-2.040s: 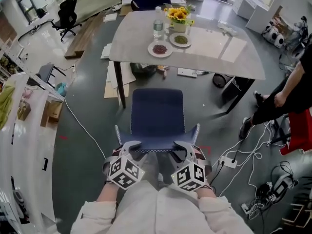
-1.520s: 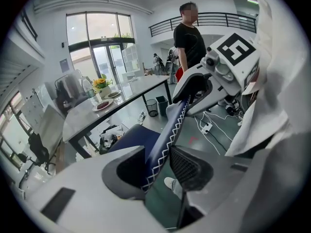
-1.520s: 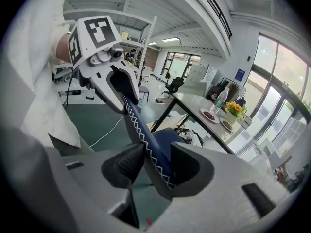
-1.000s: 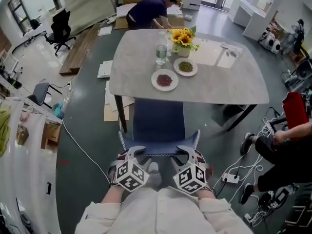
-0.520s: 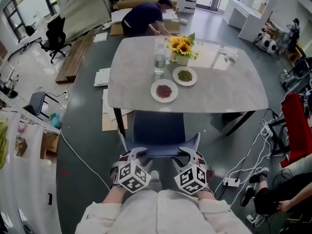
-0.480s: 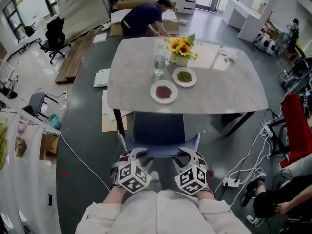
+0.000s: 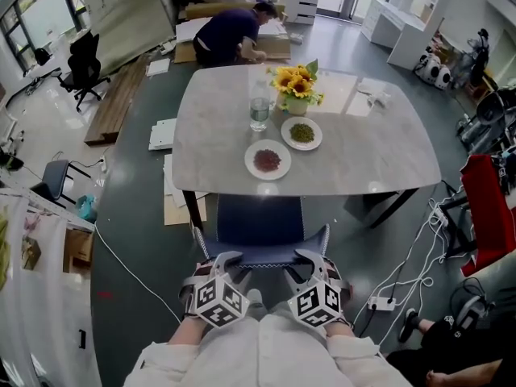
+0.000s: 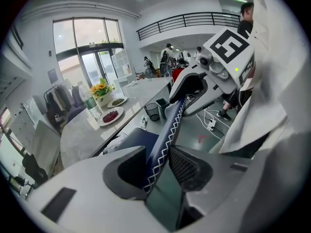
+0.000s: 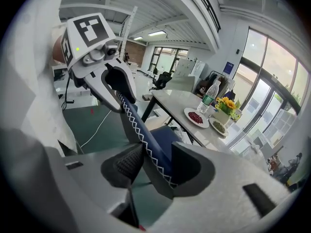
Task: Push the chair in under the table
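1. In the head view the chair sits at frame centre, its blue seat running up to the near edge of the table. The seat's front is hidden under the tabletop, so how far in it reaches cannot be told.
2. The chair back shows almost edge-on, just below the seat. The legs are hidden beneath the seat.
3. The left gripper, at lower centre-left, grips the back's top edge. Its own view shows the white-stitched edge pinched between jaws that stand fairly wide.
4. The right gripper, at lower centre-right, grips the same edge further along. In its own view the ribbed pad presses the back.
5. Both hands are hidden behind the marker cubes. Only pale sleeves show, cut off at the bottom edge.
6. On the table stand a near plate, a far plate, a bottle and flowers. The plates' contents are too small to name.
7. A person bends over beyond the table at the top of the frame.
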Demonstrator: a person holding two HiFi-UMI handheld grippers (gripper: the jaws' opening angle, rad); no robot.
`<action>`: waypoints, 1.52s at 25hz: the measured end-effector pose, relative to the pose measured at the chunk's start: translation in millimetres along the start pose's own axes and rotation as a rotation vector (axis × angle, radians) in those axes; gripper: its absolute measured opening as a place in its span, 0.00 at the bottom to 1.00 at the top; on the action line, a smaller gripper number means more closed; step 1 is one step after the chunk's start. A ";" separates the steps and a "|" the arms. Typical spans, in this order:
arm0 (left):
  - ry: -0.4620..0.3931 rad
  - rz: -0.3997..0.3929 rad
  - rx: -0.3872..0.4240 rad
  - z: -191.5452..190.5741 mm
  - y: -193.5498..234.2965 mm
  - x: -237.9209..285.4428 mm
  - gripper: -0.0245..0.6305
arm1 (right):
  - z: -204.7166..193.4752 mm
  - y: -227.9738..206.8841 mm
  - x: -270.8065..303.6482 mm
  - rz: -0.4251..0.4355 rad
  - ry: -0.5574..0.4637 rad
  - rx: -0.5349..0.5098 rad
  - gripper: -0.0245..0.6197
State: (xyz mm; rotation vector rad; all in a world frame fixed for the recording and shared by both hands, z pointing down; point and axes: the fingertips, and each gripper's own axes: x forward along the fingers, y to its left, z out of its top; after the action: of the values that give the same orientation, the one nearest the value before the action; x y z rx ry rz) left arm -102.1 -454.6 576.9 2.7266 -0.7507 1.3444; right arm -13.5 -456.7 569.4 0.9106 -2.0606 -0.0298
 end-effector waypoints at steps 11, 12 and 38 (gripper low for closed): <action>-0.006 0.000 0.012 7.9 27.1 16.0 0.27 | 6.5 -24.2 19.1 -0.019 -0.002 0.008 0.28; -0.006 -0.001 0.012 9.1 29.7 17.7 0.27 | 7.0 -26.9 20.8 -0.019 -0.001 0.008 0.28; 0.026 -0.021 -0.025 31.4 65.4 44.8 0.27 | 11.5 -72.4 44.7 0.032 -0.009 -0.044 0.27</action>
State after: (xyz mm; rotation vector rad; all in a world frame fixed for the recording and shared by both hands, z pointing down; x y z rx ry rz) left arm -83.2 -537.7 577.8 2.6847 -0.7298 1.3535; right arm 4.8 -540.6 569.4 0.8520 -2.0745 -0.0627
